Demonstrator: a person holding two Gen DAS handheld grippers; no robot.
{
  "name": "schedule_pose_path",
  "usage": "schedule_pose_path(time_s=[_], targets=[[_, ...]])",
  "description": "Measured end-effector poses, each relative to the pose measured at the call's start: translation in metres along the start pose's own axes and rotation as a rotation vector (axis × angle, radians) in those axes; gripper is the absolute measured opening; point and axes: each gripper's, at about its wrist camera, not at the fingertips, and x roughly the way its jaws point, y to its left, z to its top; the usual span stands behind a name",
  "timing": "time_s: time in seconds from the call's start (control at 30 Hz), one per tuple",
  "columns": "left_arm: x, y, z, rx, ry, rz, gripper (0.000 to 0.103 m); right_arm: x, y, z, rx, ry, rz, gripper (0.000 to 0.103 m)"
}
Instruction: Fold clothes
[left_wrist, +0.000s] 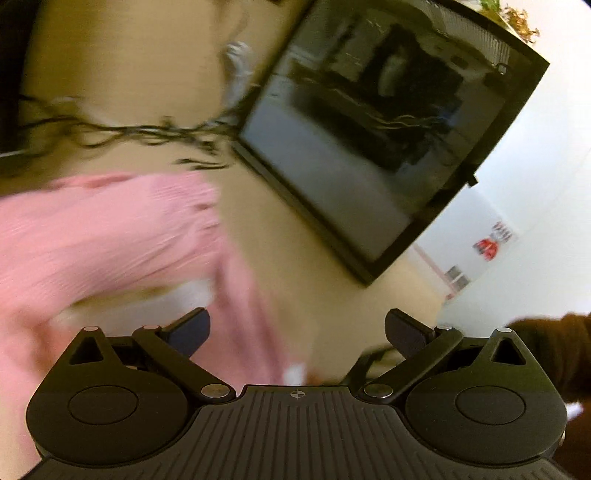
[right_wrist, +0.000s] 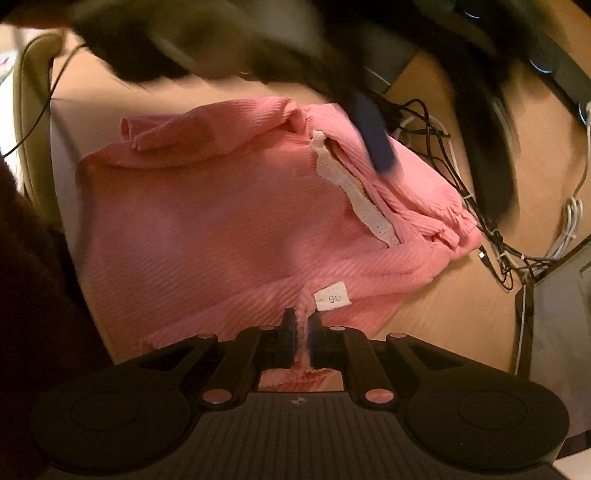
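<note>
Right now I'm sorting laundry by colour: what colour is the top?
Pink top, ribbed, with white lace trim. Clearest in the right wrist view.

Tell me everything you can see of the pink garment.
The pink garment is a ribbed knit, lying mostly spread and partly folded on the tan table. A white lace trim runs along one edge, and a small white tag sits near the hem. One sleeve is folded across the top. The right gripper is shut on a bunched edge beside the tag. The left gripper is open, with blurred pink fabric just beyond it.
</note>
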Motion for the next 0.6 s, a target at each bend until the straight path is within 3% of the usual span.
schedule_pose_path(time_s=[0.03,0.07,0.1,0.17,0.23,0.27,0.37,0.4,0.43,0.5,0.6], targets=[[0.015,0.002,0.004,0.005,0.021,-0.006,0.102,-0.004,0.001,-0.001,-0.01,0.001,0.006,0.012],[0.031,0.003,0.008,0.01,0.041,-0.011,0.094,-0.01,0.001,-0.003,-0.012,0.0,0.019,0.016],[0.043,0.006,0.007,0.005,0.08,0.015,0.079,-0.016,0.001,-0.006,-0.011,-0.004,0.035,0.026],[0.068,0.013,0.005,-0.005,0.158,0.067,0.066,-0.032,-0.006,-0.012,0.02,-0.018,0.078,0.037],[0.074,0.014,-0.004,0.023,0.186,0.109,0.065,-0.048,-0.027,-0.02,0.118,-0.051,0.095,0.058],[0.078,0.014,-0.009,0.037,0.2,0.129,0.065,-0.055,-0.038,-0.024,0.173,-0.069,0.099,0.061],[0.074,0.011,-0.013,0.047,0.202,0.147,0.067,-0.062,-0.072,-0.039,0.403,-0.105,0.085,0.062],[0.073,0.01,-0.015,0.05,0.202,0.153,0.067,-0.061,-0.083,-0.043,0.485,-0.112,0.078,0.06],[0.071,0.009,-0.016,0.053,0.202,0.159,0.067,-0.057,-0.089,-0.047,0.54,-0.111,0.068,0.05],[0.069,0.007,-0.019,0.059,0.203,0.171,0.072,-0.04,-0.088,-0.049,0.568,-0.085,0.057,0.036],[0.065,0.003,-0.024,0.069,0.205,0.188,0.074,-0.013,-0.075,-0.046,0.522,-0.031,0.093,0.036]])
